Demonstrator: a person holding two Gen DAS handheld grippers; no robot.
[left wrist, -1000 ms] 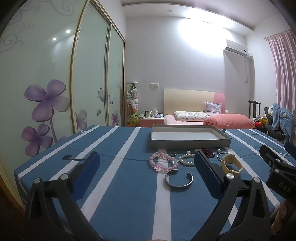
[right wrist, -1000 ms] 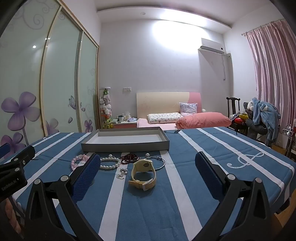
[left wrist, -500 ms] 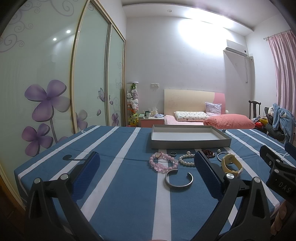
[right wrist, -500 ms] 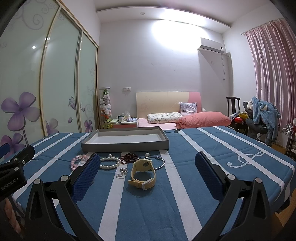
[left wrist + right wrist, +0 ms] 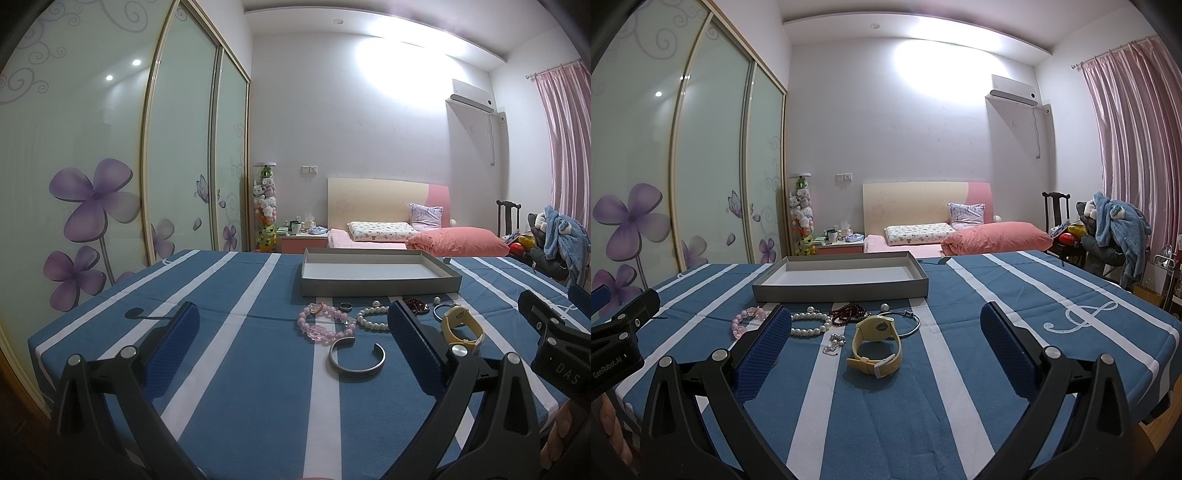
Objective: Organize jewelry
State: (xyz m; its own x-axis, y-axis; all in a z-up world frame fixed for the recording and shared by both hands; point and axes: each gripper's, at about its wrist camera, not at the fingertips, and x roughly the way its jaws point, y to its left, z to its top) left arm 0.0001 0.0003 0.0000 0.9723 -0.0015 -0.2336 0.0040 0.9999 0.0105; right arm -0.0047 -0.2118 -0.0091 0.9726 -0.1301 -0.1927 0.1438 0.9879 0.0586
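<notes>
Left wrist: one tray, two beaded bracelets.

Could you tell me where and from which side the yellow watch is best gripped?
Grip the near strap of the yellow watch, probably from above with the right tongs. It stands on edge as an open loop, face tilted up, so one finger can drop inside the loop and one outside. The small earrings lie close on its left, so stay clear of that side.

Black frames w/ silver bolts, blue, seemingly textured fingers.
</notes>
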